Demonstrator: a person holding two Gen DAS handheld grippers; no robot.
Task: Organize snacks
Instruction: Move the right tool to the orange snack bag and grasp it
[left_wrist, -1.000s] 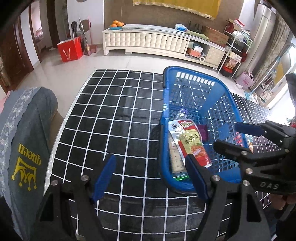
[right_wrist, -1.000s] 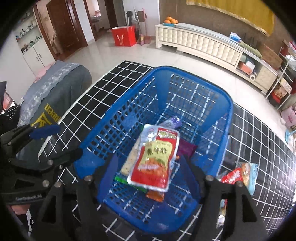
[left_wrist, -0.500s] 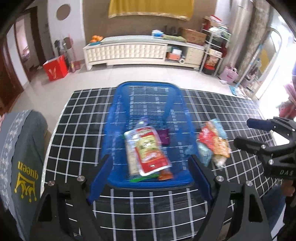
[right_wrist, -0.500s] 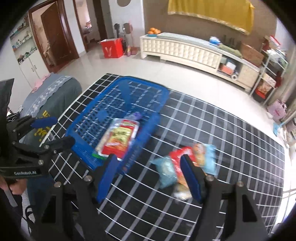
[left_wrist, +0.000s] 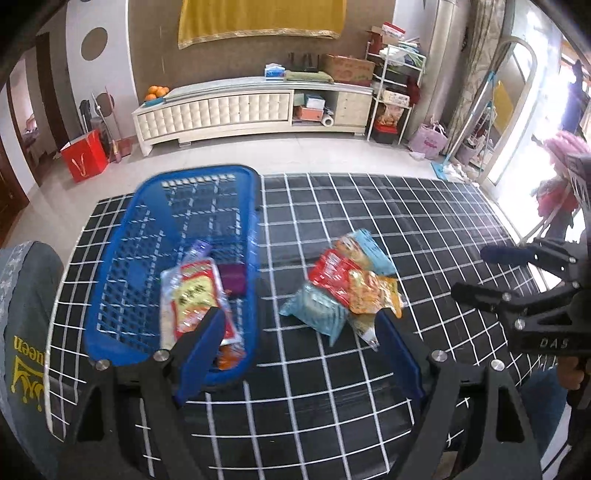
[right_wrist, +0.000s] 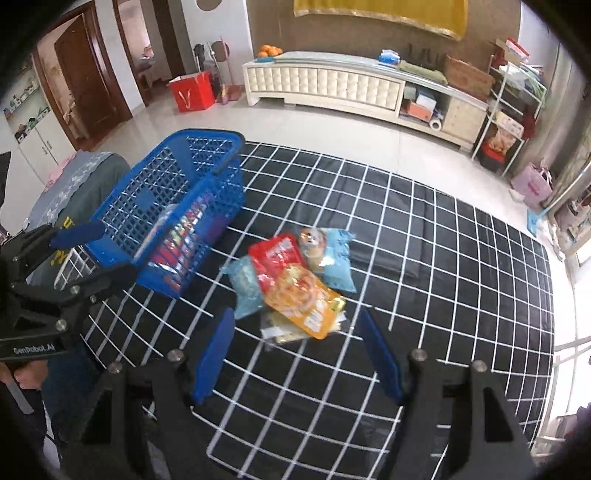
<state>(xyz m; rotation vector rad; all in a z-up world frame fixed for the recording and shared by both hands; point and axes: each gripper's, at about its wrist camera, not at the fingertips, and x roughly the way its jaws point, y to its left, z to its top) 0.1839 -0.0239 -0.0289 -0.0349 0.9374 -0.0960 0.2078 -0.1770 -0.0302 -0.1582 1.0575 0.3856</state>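
You are holding both grippers tilted steeply down over the black grid-patterned mat (left_wrist: 369, 206), with the blue basket (left_wrist: 147, 236) as your anchor. Your left gripper (left_wrist: 301, 345) is hanging just off the basket's near right corner, its jaws having just been opening and now standing wide apart with nothing between them. Your right gripper (right_wrist: 295, 350) is hovering to the right of the basket, jaws spread and empty, framing the near edge of the loose snack pile (right_wrist: 291, 277). That pile is lying on the mat just right of the basket, apart from it. Inside the basket a red-and-yellow snack packet (left_wrist: 195, 299) is resting on other packets
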